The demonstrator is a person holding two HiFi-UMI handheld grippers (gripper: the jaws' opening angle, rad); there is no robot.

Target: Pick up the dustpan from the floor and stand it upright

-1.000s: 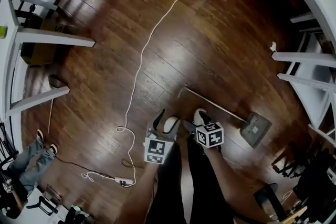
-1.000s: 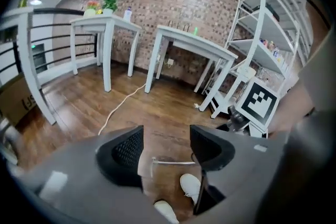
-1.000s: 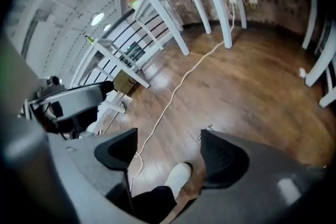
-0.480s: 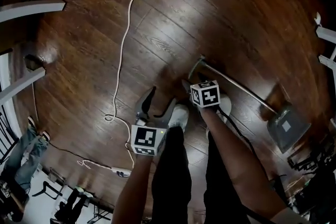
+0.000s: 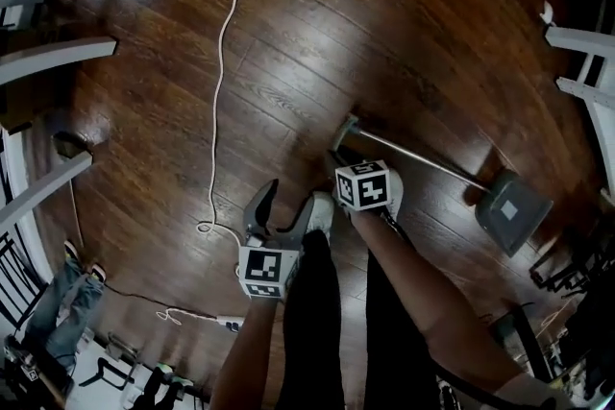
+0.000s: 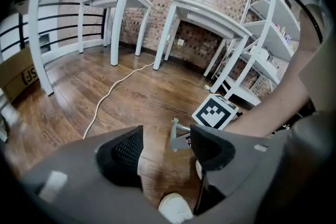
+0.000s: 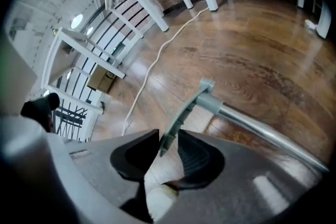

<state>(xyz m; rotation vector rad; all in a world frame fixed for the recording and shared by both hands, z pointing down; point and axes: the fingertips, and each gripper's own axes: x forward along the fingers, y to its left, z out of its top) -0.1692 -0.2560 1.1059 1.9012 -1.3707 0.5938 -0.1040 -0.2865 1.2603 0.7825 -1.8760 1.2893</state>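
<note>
Down low, the right gripper pinches only the thin handle tip of the dustpan, which could twist loose on lifting; the left gripper gapes empty.

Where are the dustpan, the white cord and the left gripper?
dustpan (image 5: pixel 512 209), head view, on its grey pan.
white cord (image 5: pixel 217 82), head view, midway along it.
left gripper (image 6: pixel 167 137), left gripper view, midway between its fingertips.

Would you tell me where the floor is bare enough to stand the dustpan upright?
The widest bare floor lies between the white cable and the dustpan handle. It is crowded around the shoes, left gripper and right gripper, and by the table legs at left.
</note>
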